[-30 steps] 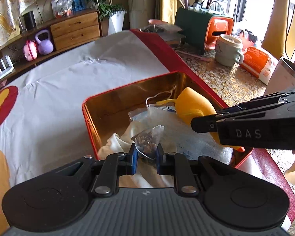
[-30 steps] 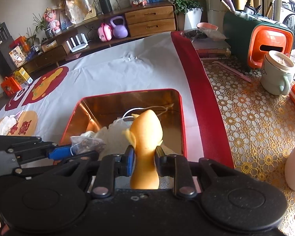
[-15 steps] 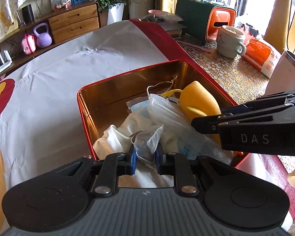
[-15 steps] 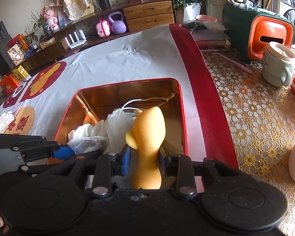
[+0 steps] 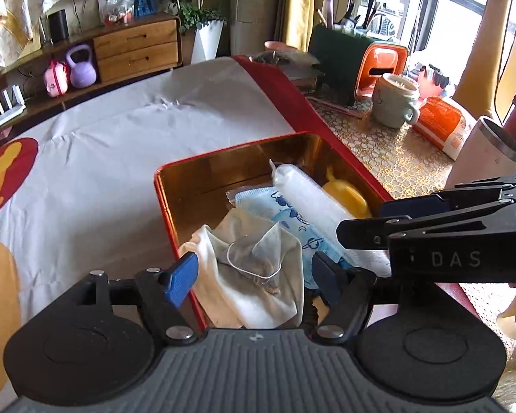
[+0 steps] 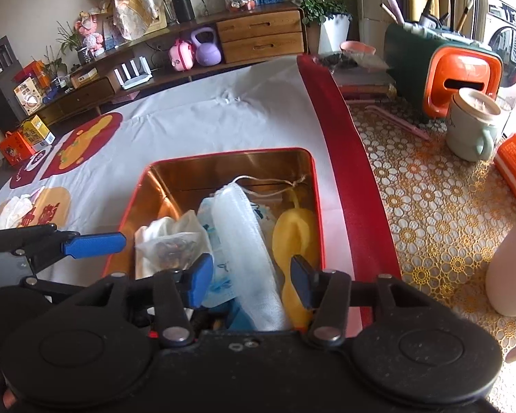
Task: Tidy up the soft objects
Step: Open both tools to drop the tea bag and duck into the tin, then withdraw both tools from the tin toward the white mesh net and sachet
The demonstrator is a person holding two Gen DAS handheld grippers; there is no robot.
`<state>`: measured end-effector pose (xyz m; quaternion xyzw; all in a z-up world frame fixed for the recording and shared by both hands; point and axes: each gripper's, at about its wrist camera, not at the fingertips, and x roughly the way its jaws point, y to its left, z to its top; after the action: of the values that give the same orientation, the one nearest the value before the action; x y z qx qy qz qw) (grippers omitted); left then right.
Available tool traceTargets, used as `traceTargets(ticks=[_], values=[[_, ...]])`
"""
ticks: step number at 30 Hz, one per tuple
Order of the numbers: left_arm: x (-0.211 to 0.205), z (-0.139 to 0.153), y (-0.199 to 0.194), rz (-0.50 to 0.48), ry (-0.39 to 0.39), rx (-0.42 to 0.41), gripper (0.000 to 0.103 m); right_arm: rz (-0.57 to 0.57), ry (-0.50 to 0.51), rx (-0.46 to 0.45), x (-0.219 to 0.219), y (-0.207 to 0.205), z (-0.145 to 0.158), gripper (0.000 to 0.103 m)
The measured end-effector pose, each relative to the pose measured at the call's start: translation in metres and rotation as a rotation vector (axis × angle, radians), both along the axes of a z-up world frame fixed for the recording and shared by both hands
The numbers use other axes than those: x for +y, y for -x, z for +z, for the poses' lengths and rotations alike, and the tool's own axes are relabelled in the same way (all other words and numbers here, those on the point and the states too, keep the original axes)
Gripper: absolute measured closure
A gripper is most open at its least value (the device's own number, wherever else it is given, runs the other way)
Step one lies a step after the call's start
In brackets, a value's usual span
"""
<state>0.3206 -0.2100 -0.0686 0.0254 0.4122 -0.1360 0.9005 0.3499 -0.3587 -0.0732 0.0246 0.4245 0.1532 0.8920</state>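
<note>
Now both grippers hang over the red tin (image 6: pixel 318 206), a rectangular box with a gold inner wall, set on the white cloth (image 5: pixel 120 144) beside its red border; the tin's long axis runs away from the cameras.

Contents, seen from the right wrist view, left to right:
- white folded cloth (image 5: pixel 258 296) in the near left corner, with a clear tea sachet (image 6: pixel 175 246) lying on top of it, string looped over it;
- blue printed mask (image 5: pixel 292 216) under and beside the cloth;
- white mesh roll (image 6: pixel 244 241), long axis running near to far down the middle of the tin, far end tapering toward the back wall, a cord trailing from that end;
- yellow rubber duck (image 6: pixel 296 237) lying flat along the right wall, long axis parallel to the wall, narrow end pointing to the far side.

Left gripper (image 5: pixel 254 272): jaws have just been opening and stand spread wide; the sachet and cloth lie below the gap, the blue pads clear of them; nothing pinched.

Right gripper (image 6: pixel 251 278): jaws have just been opening, now spread apart; the mesh roll and the duck's near end show between them, pads not pressing on either; nothing held.

Off the cloth, on the patterned lace tablecloth (image 6: pixel 430 206): a pale green mug (image 6: pixel 471 127) and an orange-and-green holder (image 6: pixel 457 72) with brushes.
</note>
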Motion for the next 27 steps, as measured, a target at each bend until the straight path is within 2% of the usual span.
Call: traceTargets(ticks=[3,6,14,18,20,22,27], values=[[0.008,0.008,0.008,0.005,0.014,-0.008,0.030,0.009,-0.005,-0.012,0.001,0.006,0.008,0.050],[0.016,0.016,0.018,0.011,0.023,-0.017,0.030,0.011,-0.004,-0.030,0.003,0.015,0.016,0.040],[0.051,0.045,0.050,0.043,0.057,-0.074,0.030,0.032,-0.022,-0.072,0.012,0.042,0.040,0.037],[0.076,0.061,0.068,0.078,0.065,-0.115,0.024,0.067,-0.021,-0.112,0.026,0.059,0.054,0.033],[0.091,0.067,0.077,0.094,0.066,-0.133,0.024,0.086,-0.028,-0.126,0.034,0.065,0.060,0.031],[0.106,0.073,0.085,0.116,0.068,-0.140,0.024,0.110,-0.034,-0.140,0.045,0.071,0.066,0.024],[0.148,0.082,0.106,0.183,0.073,-0.171,0.020,0.172,-0.035,-0.158,0.079,0.082,0.076,0.020]])
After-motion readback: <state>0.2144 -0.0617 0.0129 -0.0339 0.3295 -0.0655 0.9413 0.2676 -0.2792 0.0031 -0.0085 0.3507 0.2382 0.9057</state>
